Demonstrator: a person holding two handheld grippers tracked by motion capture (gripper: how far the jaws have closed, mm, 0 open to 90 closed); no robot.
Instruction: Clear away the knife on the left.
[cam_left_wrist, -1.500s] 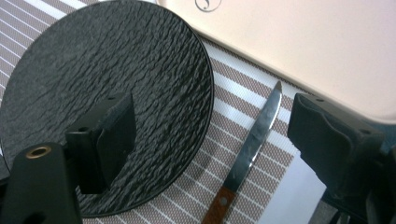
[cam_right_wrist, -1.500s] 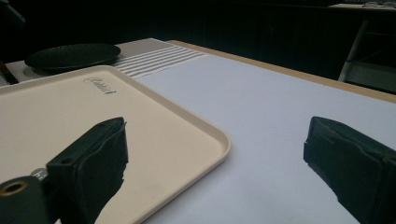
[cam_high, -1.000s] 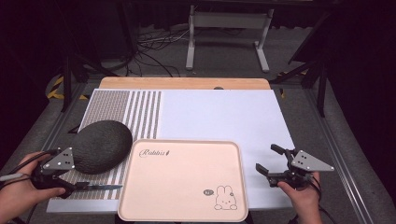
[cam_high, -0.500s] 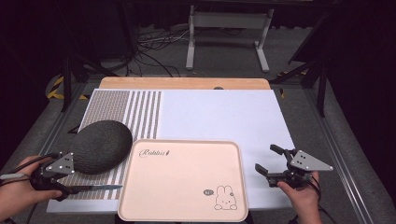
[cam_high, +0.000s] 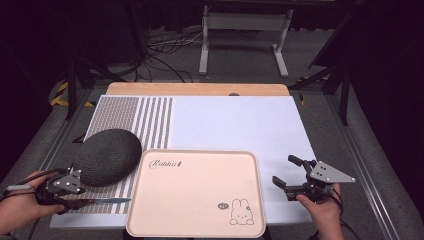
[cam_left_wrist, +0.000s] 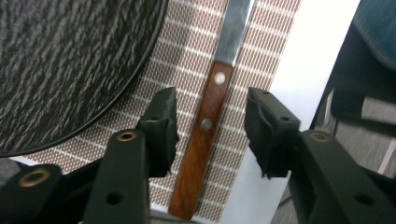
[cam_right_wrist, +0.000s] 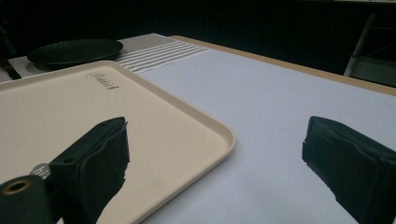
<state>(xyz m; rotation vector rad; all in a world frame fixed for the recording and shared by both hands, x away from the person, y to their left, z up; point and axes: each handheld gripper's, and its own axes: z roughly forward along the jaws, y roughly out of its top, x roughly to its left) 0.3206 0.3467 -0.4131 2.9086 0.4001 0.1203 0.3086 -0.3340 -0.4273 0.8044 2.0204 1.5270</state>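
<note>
1. The left gripper (cam_left_wrist: 210, 126) hangs over a knife (cam_left_wrist: 205, 135) with its jaws parted – one black finger (cam_left_wrist: 161, 128) on each side of the brown wooden handle, a strip of patterned cloth showing in each gap, so it has hold of nothing
2. Two pale rivets sit on the handle right between the fingertips; the steel blade runs on ahead of them, away from the hand
3. From the left gripper view I cannot tell how high the fingertips stand above the handle
4. Outside the left gripper's one finger, near but apart from it, lies the rim of a dark textured plate (cam_left_wrist: 70, 65), resting on a striped mat (cam_left_wrist: 187, 51)
5. In the high view the knife's blade points from the left gripper toward a pale pink tray (cam_high: 195, 195), its tip just short of the tray's near left edge
6. The right gripper (cam_right_wrist: 215, 154) is spread wide and empty – its jaws are far apart and nothing lies between them but the white table cover (cam_right_wrist: 280, 107)
7. The tray's rounded corner reaches in just ahead of the right gripper's tray-side finger (cam_right_wrist: 100, 149), and the other finger hangs over bare cover, well off the tray
8. A hand (cam_high: 322, 210) holds the right gripper at the tray's right edge; it seems to hover, though that is hard to judge
</note>
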